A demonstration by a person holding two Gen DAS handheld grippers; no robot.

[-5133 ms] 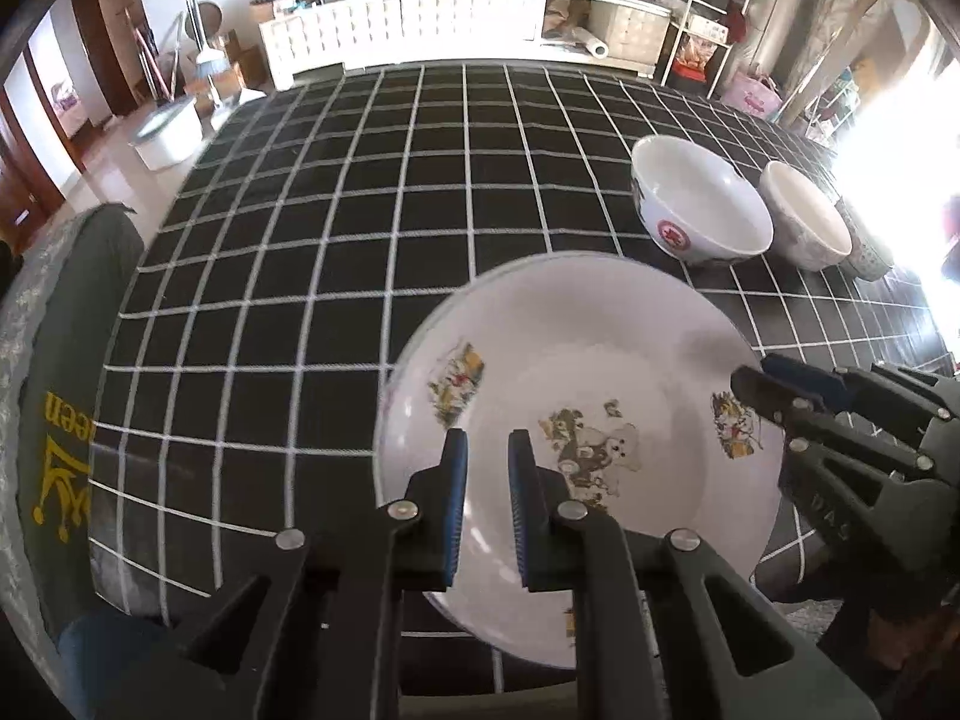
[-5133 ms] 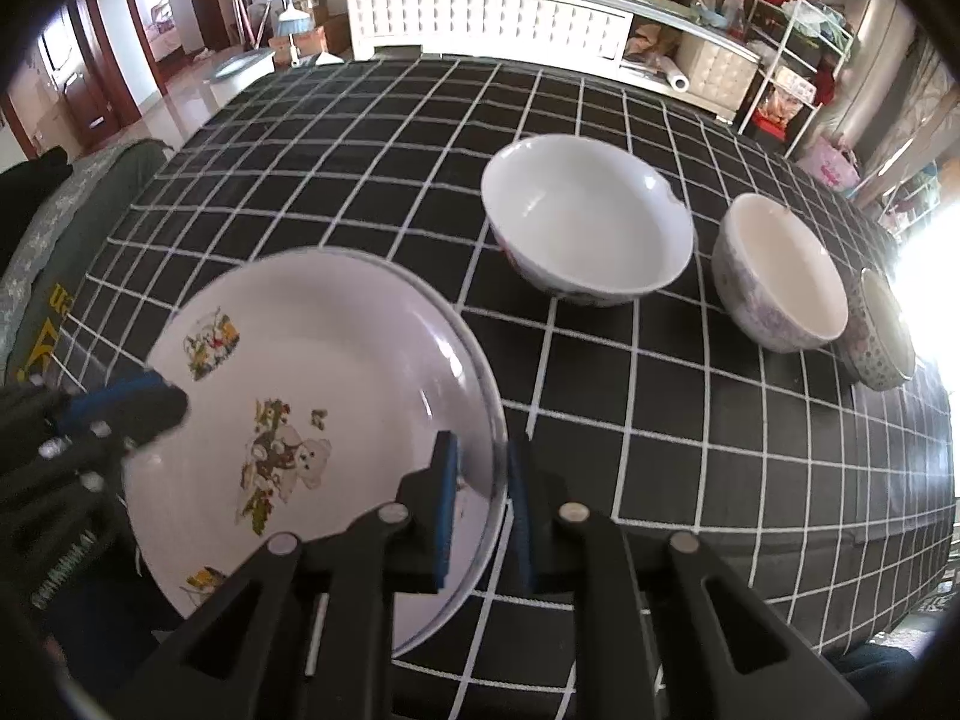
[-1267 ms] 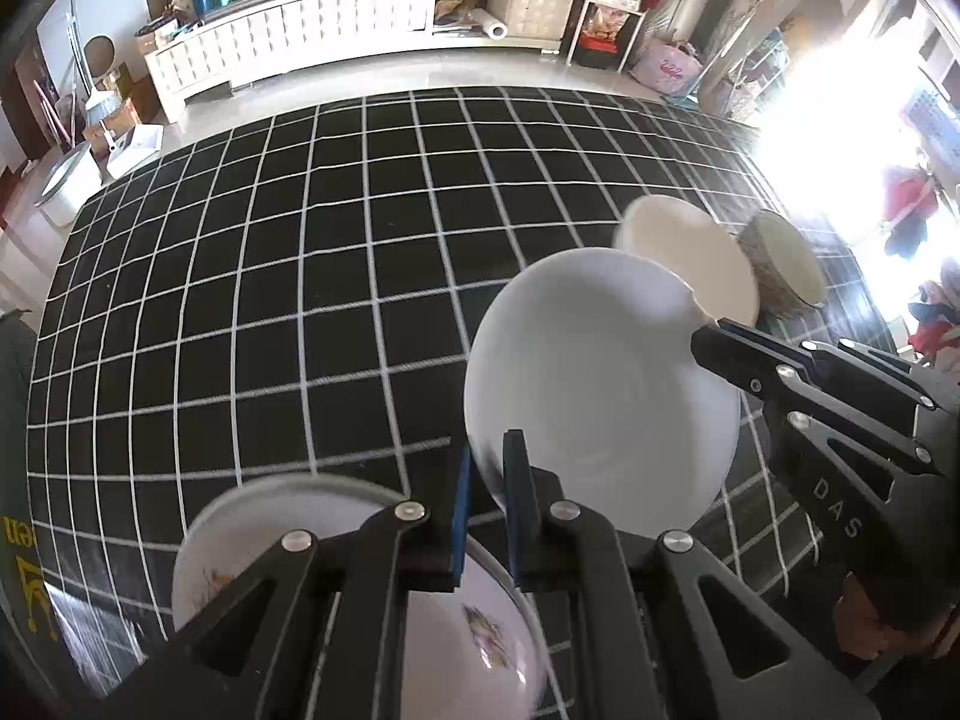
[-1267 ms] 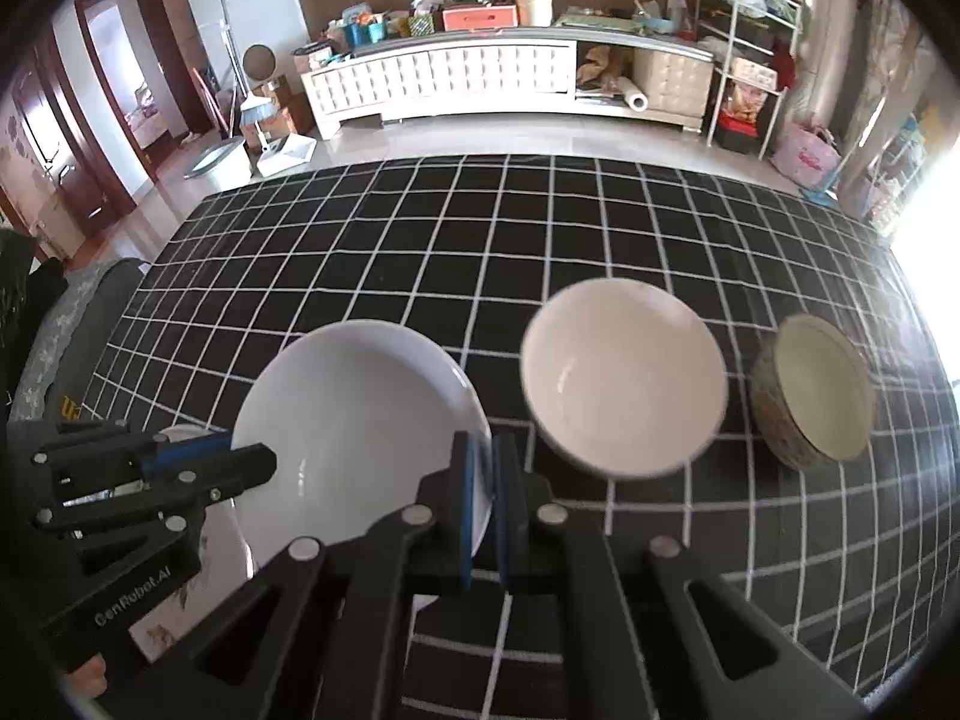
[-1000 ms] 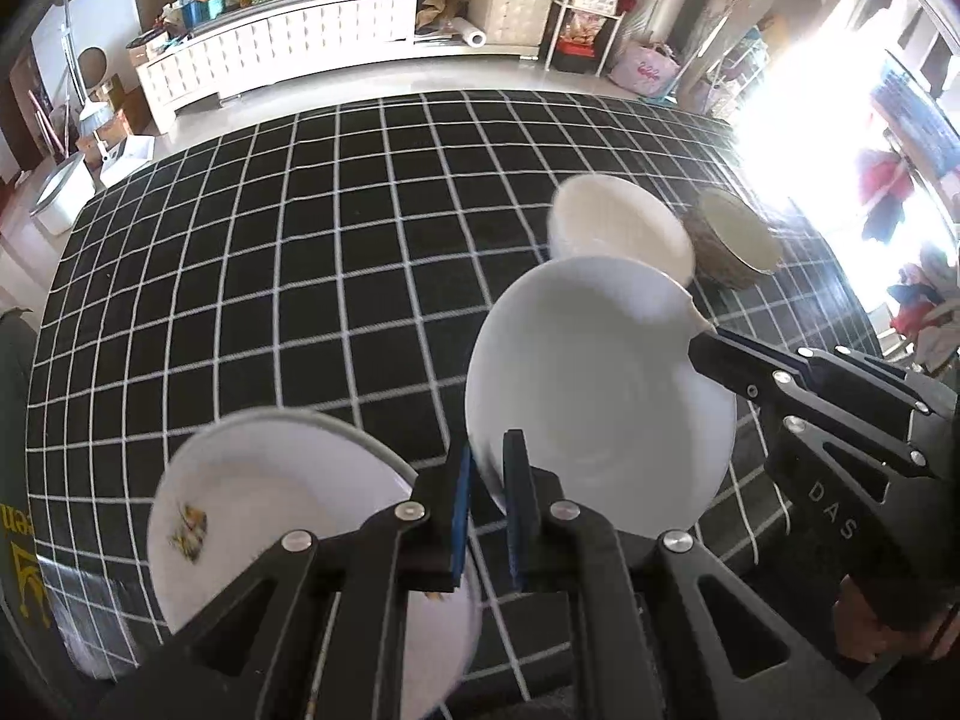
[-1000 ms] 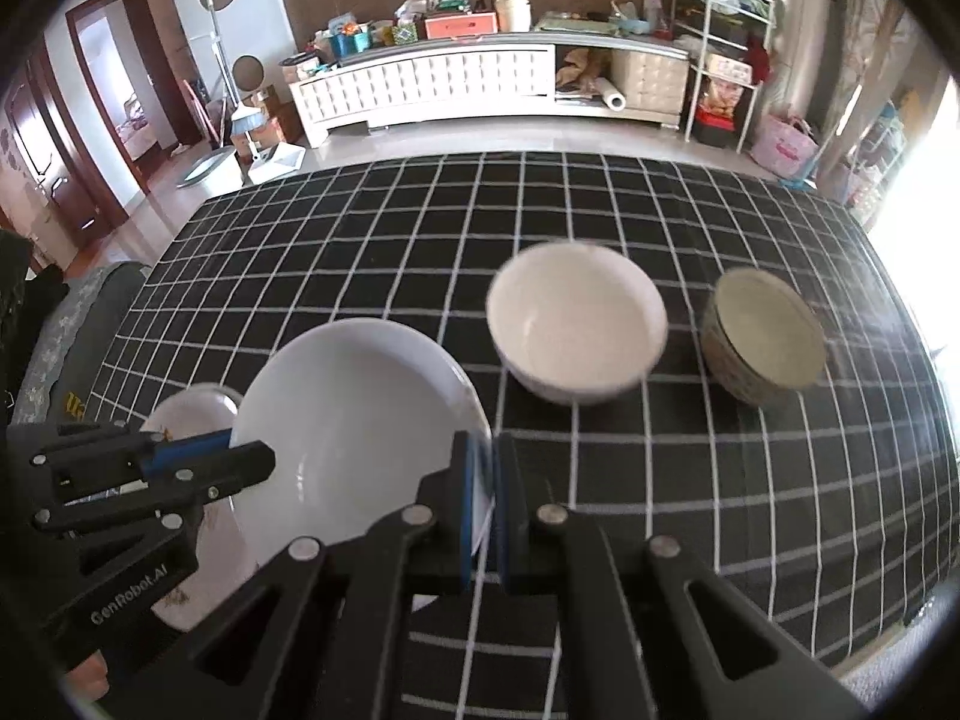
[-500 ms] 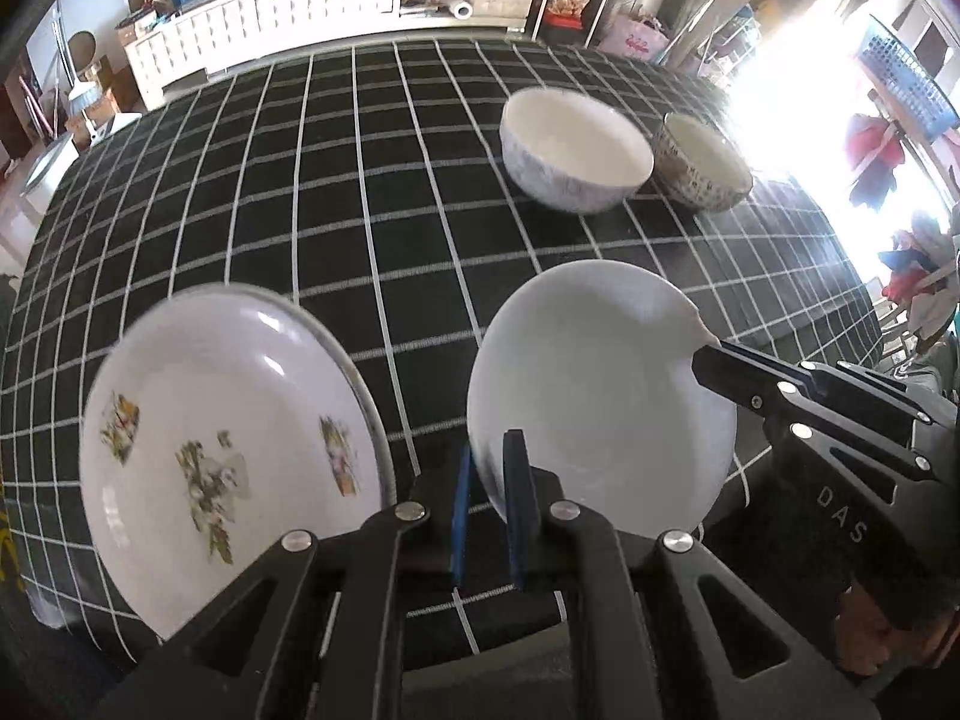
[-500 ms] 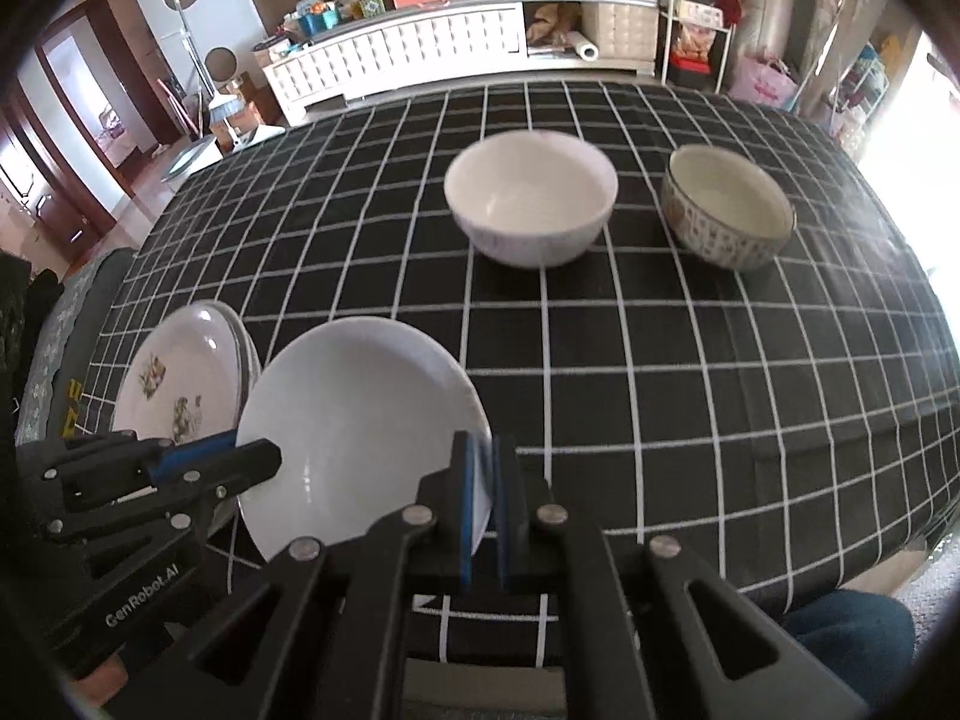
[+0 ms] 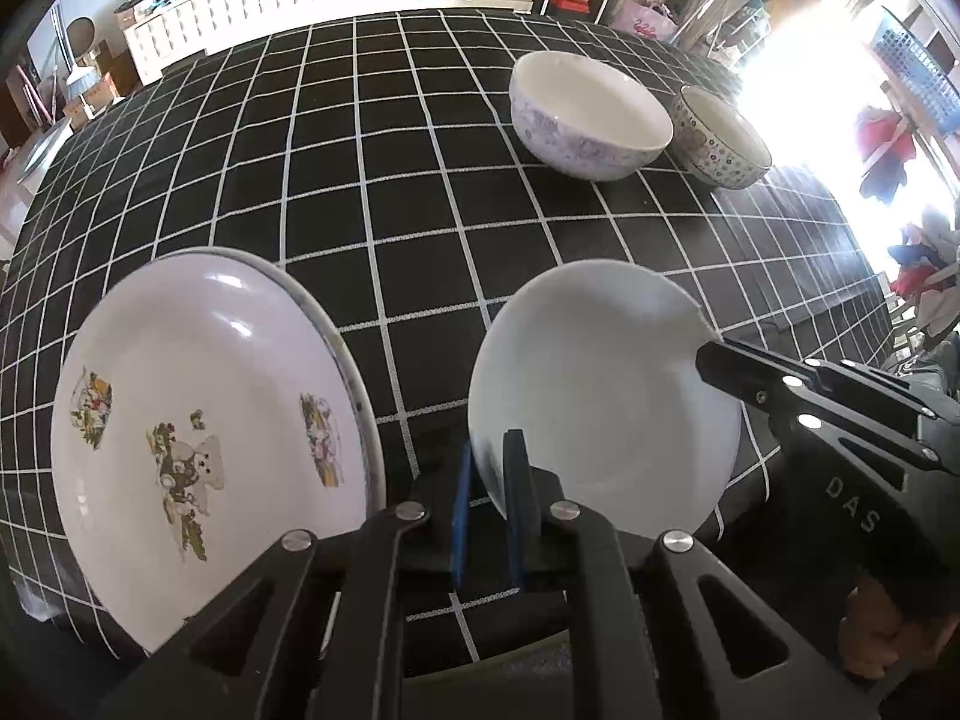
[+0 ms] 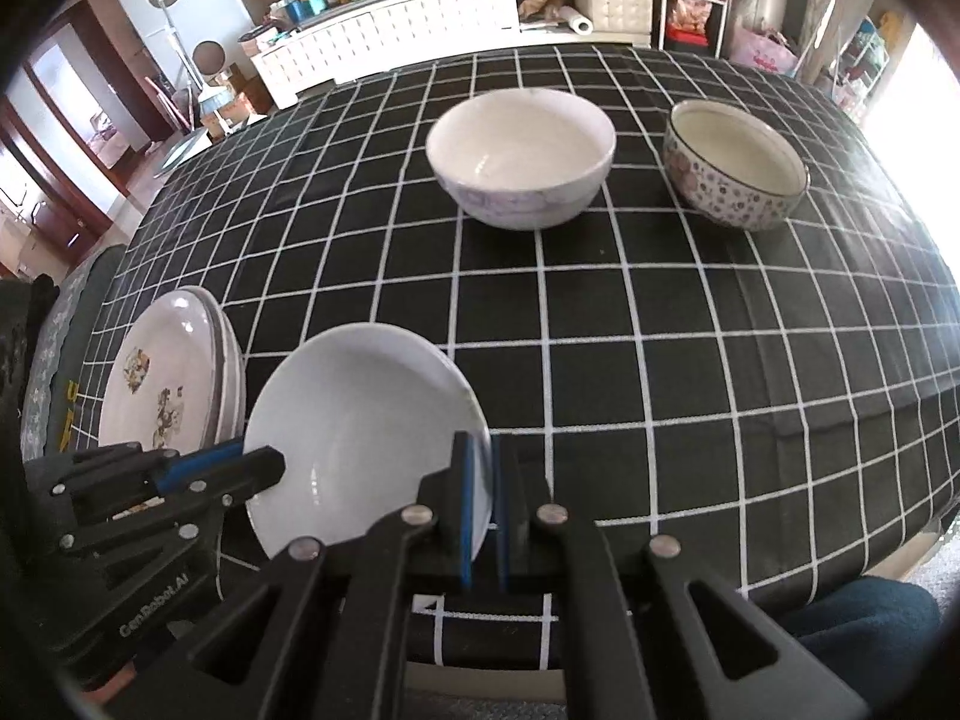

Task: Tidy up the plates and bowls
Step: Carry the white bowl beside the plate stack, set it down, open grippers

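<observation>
Both grippers, the left gripper (image 9: 489, 501) and right gripper (image 10: 485, 516), are clamped on opposite rims of the plain white glazed bowl (image 9: 600, 396), which is judged hard, slippery and breakable, so it is best held by its rim.

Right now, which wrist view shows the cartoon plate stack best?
Left wrist: the cartoon plate stack fills the near left, prints clear. Right wrist shows it smaller at the left edge, partly behind the left gripper, though the stacked rims show.

Tabletop (image 9: 372, 192) under black cloth with white grid. On it: stack of cartoon-print plates (image 9: 198, 438) near left edge; white floral bowl (image 9: 591, 117) and dotted bowl (image 9: 720, 138) far side, just beside each other.
</observation>
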